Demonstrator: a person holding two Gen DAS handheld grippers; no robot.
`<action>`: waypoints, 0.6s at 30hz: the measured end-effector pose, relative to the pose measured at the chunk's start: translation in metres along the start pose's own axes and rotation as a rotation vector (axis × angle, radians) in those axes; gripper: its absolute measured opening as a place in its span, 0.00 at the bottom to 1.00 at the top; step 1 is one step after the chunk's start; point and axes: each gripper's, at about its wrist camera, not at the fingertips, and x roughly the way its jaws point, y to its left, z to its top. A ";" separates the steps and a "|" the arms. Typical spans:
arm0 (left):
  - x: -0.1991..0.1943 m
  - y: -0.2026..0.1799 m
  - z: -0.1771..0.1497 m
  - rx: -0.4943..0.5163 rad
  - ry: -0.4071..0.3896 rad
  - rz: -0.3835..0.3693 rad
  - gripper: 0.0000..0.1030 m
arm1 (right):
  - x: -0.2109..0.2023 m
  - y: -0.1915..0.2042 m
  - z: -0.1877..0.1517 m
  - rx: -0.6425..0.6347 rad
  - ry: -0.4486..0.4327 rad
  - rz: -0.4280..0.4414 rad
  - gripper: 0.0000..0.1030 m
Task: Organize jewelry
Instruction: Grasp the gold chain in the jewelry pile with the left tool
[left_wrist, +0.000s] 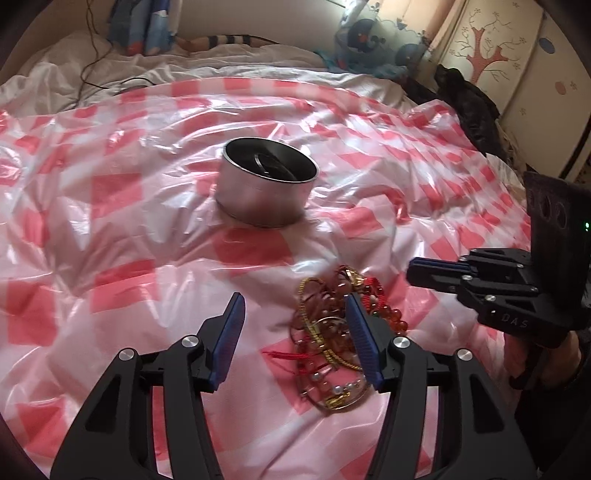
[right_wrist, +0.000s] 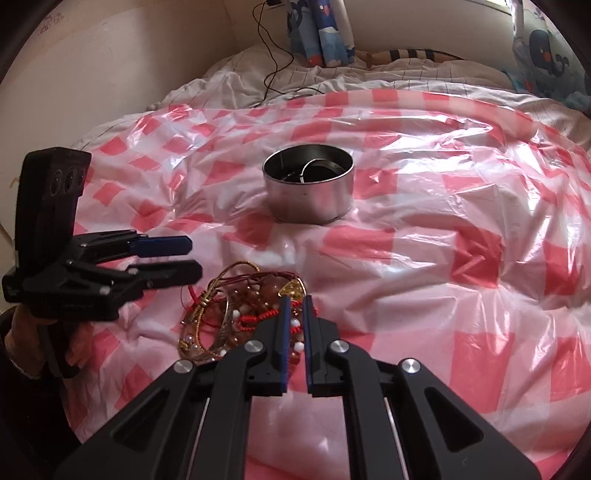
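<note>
A tangled pile of jewelry, made of red cords, gold chains and amber and white beads, lies on the red-and-white checked plastic sheet. Behind it stands a round metal tin holding a bangle. My left gripper is open over the pile's left side. Its right finger covers part of the pile. My right gripper is shut, its tips over the pile's right edge. Cord and beads show through the narrow gap, and I see nothing pinched.
The sheet is spread over a rumpled white bed. Black cables trail at the back near blue curtains. Dark clothing lies at the bed's right edge beside a decorated wardrobe. A person's hands hold both gripper handles.
</note>
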 end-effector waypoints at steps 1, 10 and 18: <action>0.001 -0.002 -0.002 0.007 0.001 -0.010 0.52 | 0.002 0.001 -0.001 -0.006 0.012 -0.006 0.07; 0.014 -0.014 -0.004 0.040 0.014 -0.059 0.52 | 0.001 -0.004 -0.001 0.002 0.005 -0.023 0.35; 0.032 -0.007 -0.003 -0.014 0.052 -0.098 0.34 | -0.003 -0.016 0.001 0.050 -0.001 -0.048 0.35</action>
